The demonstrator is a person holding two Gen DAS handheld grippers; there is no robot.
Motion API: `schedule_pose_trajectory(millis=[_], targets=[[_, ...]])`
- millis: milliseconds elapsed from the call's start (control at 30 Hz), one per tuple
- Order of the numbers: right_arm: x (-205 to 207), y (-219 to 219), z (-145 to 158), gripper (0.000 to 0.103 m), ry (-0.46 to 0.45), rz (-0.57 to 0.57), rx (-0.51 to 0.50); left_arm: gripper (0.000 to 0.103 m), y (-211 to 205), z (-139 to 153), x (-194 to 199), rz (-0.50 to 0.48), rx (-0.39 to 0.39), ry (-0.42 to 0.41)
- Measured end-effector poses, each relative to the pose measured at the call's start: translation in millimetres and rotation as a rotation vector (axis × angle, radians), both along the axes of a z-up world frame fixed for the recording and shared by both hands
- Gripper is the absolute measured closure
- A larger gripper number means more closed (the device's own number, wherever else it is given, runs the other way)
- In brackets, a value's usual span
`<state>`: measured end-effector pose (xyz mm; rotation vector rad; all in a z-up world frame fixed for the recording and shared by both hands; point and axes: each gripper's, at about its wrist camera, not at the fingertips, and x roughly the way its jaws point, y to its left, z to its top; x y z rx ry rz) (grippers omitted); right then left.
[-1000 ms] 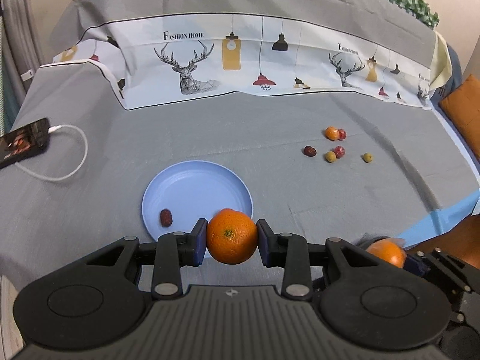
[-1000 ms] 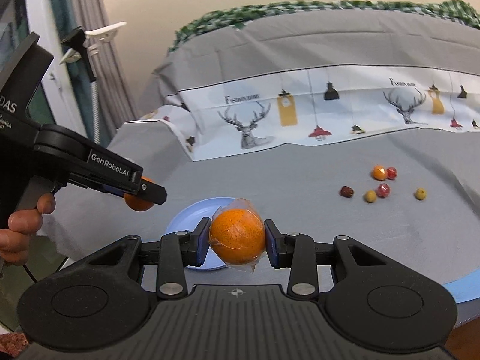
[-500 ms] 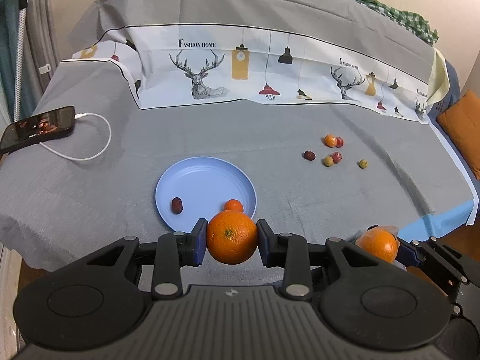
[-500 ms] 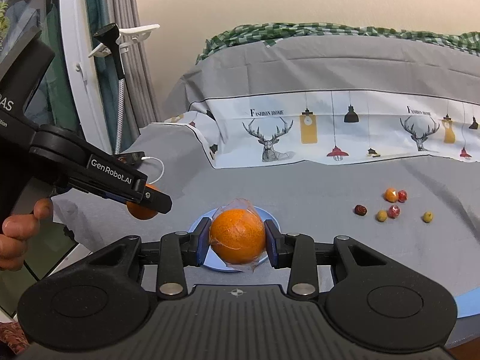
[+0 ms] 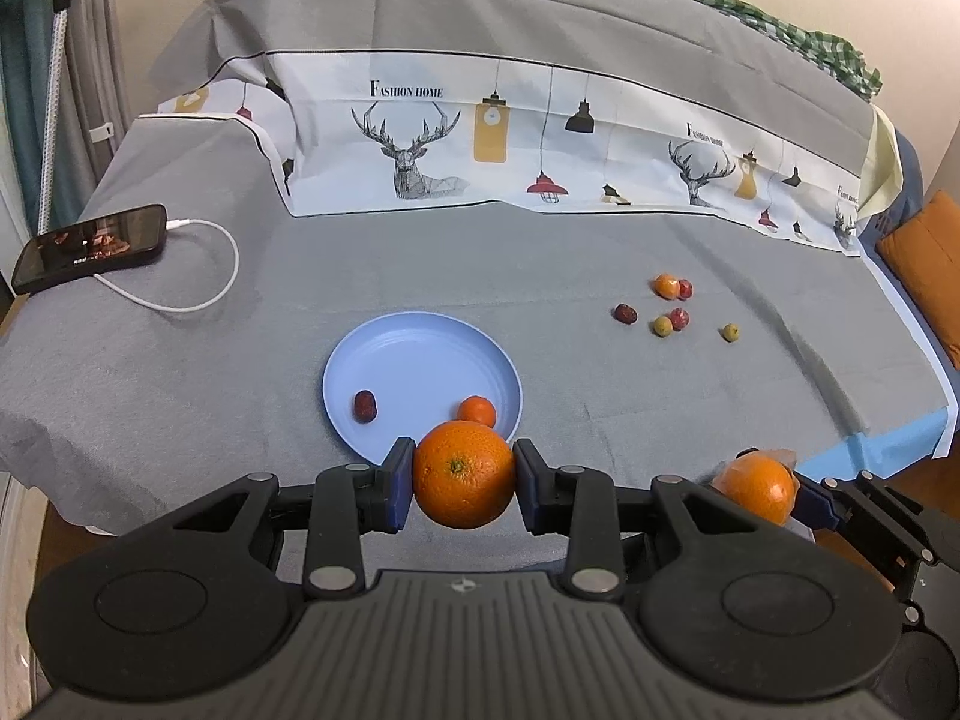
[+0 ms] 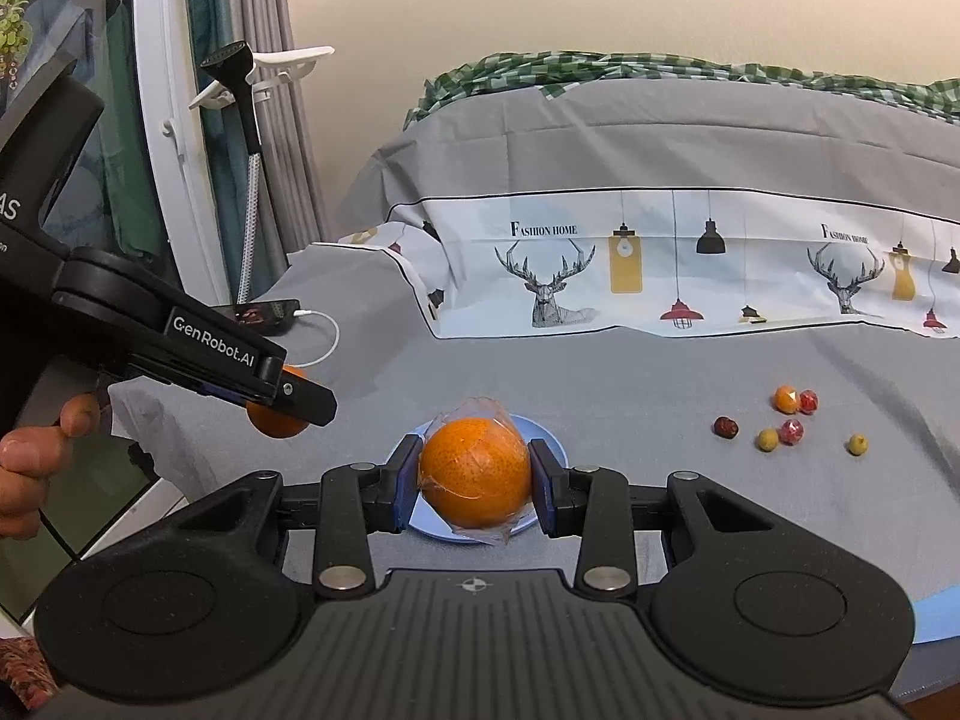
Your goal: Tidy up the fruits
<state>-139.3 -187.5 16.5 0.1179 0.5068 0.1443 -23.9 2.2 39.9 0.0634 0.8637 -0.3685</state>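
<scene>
My left gripper (image 5: 462, 483) is shut on a bare orange (image 5: 462, 474), held above the near edge of the grey cloth, just short of the blue plate (image 5: 414, 360). The plate holds a dark red date (image 5: 364, 406) and a small tangerine (image 5: 477, 411). My right gripper (image 6: 476, 474) is shut on an orange wrapped in clear film (image 6: 476, 471), which hides most of the plate (image 6: 555, 447). This orange also shows in the left wrist view (image 5: 757, 487). The left gripper's orange shows in the right wrist view (image 6: 277, 417).
Several small fruits (image 5: 672, 306) lie loose on the cloth to the right of the plate; they also show in the right wrist view (image 6: 780, 420). A phone (image 5: 90, 247) with a white cable lies at the far left. An orange cushion (image 5: 927, 264) sits at the right edge.
Both grippers have pulled back and up from the plate with their oranges still held. The small tangerine on the plate has come into view.
</scene>
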Motion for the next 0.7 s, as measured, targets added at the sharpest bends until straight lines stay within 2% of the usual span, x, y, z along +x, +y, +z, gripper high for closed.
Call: schedule_pose_trajectory(millis=[700], targets=[[22.1,-0.2,-13.1,0.064,0.078,-0.007,0.011,0.065,12.1,-8.4,20.7,0.023,-0.040,0.025]])
